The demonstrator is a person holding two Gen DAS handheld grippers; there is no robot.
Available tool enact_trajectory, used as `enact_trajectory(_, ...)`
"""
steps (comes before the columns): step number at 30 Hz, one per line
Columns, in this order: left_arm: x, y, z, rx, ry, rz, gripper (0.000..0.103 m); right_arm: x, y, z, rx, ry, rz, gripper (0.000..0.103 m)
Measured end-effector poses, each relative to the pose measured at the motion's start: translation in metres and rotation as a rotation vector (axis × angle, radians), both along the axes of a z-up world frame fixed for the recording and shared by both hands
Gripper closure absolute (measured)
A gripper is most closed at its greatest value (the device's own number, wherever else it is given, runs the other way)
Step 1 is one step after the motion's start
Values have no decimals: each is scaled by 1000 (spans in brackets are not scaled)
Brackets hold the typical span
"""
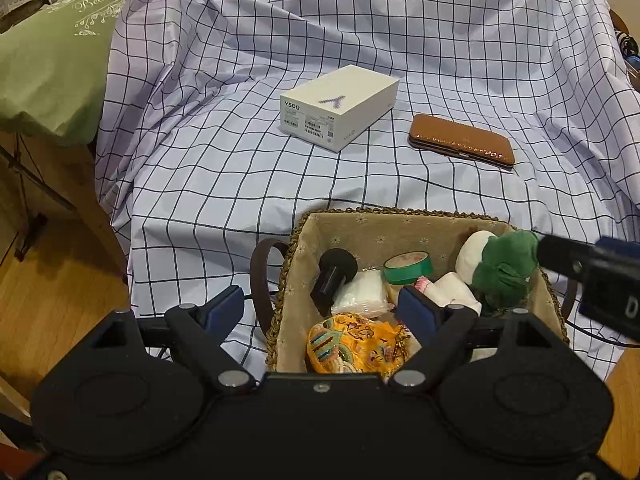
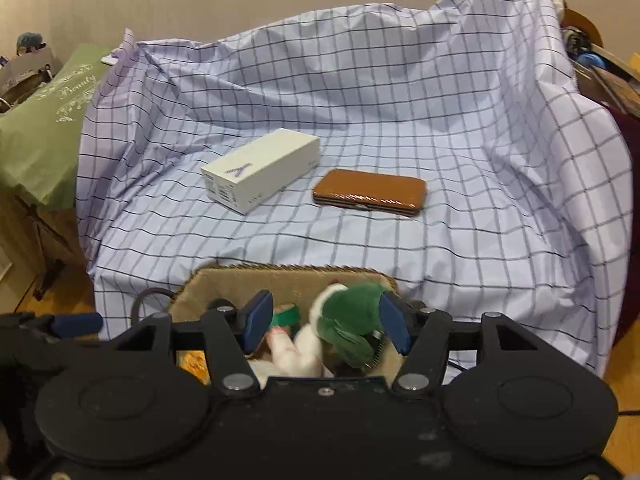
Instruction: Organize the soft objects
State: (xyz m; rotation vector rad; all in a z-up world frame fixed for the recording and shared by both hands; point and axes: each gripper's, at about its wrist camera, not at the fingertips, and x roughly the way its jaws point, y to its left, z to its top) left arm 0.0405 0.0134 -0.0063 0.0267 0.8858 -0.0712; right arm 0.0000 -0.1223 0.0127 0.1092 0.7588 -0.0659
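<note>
Green cloth (image 1: 60,48) far left, stitched "Beauty"; left gripper (image 1: 322,304) jaws spread, empty, over basket (image 1: 360,220); white box (image 1: 339,107) reads "Y500"; brown case (image 1: 460,141) unmarked; right gripper (image 2: 326,322) jaws spread around green-white plush (image 2: 352,312) in basket; sorting looks nearly done.
</note>
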Motion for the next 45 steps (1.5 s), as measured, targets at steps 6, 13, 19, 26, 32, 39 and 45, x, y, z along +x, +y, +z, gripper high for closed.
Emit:
enact_trajectory(6, -6, -3, 3, 11, -9, -14, 16, -13, -9, -1, -13, 26, -54, 40)
enact_trajectory(13, -12, -4, 6, 10, -18, -23, 14, -21, -11, -5, -30, 54, -83, 40)
enact_trajectory(19, -17, -5, 8, 11, -24, -28, 12, -25, -8, -4, -47, 56, -97, 39)
enact_trajectory(26, -21, -5, 8, 11, -25, -28, 11, -28, -10, -5, -40, 68, -104, 38)
enact_trajectory(32, -21, -5, 7, 6, -22, -26, 11, -27, -11, -8, -33, 83, -105, 38)
enact_trajectory(39, -22, -5, 7, 5, -19, -23, 11, -26, -10, -9, -30, 88, -101, 37)
enact_trajectory(45, -22, -4, 6, 3, -14, -21, 11, -26, -9, -10, -27, 92, -98, 36)
